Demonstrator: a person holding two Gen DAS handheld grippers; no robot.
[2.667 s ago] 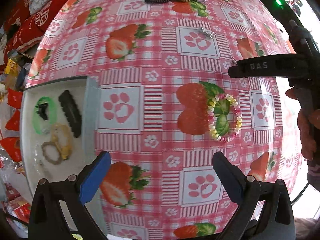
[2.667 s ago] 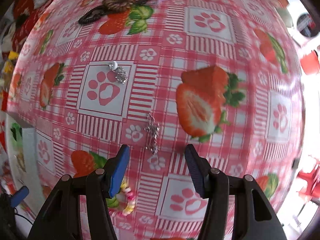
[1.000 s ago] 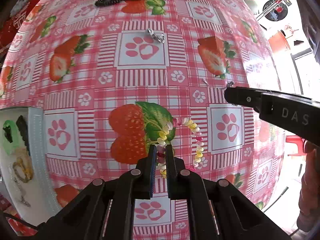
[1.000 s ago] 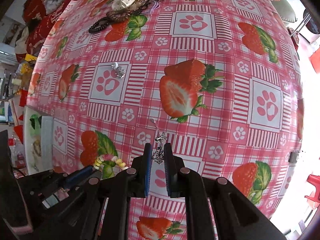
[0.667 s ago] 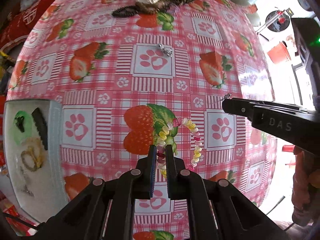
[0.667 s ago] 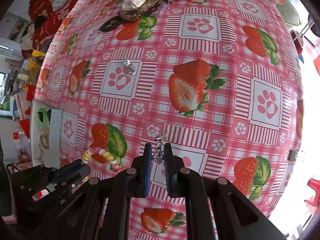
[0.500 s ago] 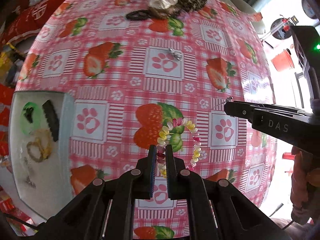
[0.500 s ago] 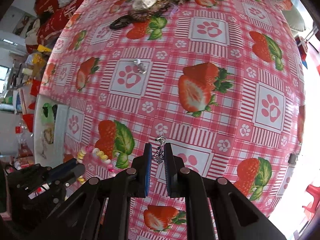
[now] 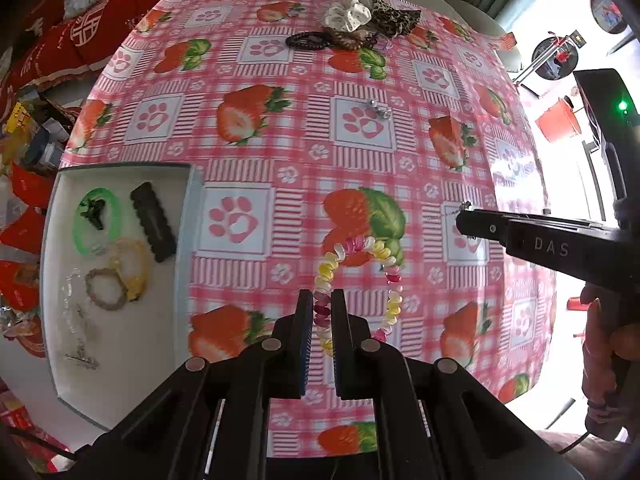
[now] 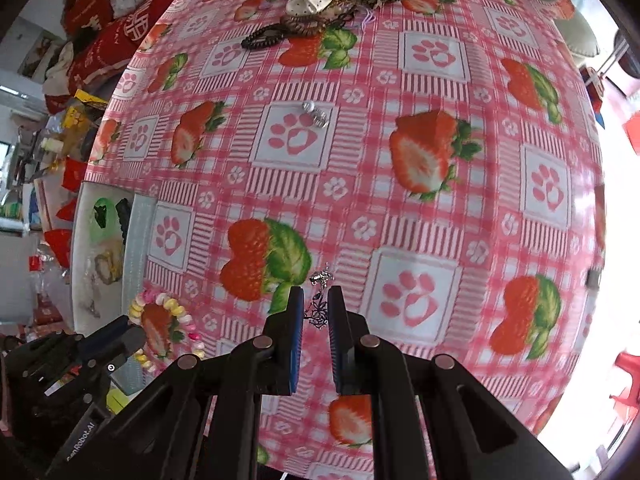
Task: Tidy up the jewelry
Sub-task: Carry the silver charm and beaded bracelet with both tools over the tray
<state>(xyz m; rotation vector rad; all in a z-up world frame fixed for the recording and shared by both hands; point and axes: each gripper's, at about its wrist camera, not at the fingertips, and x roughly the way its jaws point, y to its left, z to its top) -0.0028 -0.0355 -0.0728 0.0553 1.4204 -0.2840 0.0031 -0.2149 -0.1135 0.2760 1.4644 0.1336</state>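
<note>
Carry step: left gripper (image 9: 319,312) clamps the bead bracelet (image 9: 360,280), right gripper (image 10: 316,312) pinches a silver earring (image 10: 320,300); next, both go to the tray (image 9: 192,184) on the left

A glossy, plastic-looking tablecloth (image 9: 304,152) bears a shiny metal earring (image 9: 379,107) at 12 o'clock, fabric scrunchies (image 9: 347,15) beyond, smooth pastel plastic bracelet (image 9: 352,280) beads between matt black fingers (image 9: 302,320), and a matt white tray (image 9: 120,360) at 9 o'clock.

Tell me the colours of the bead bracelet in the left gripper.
Pastel yellow, pink, magenta and white beads on the bracelet; clearest in the left wrist view.
</note>
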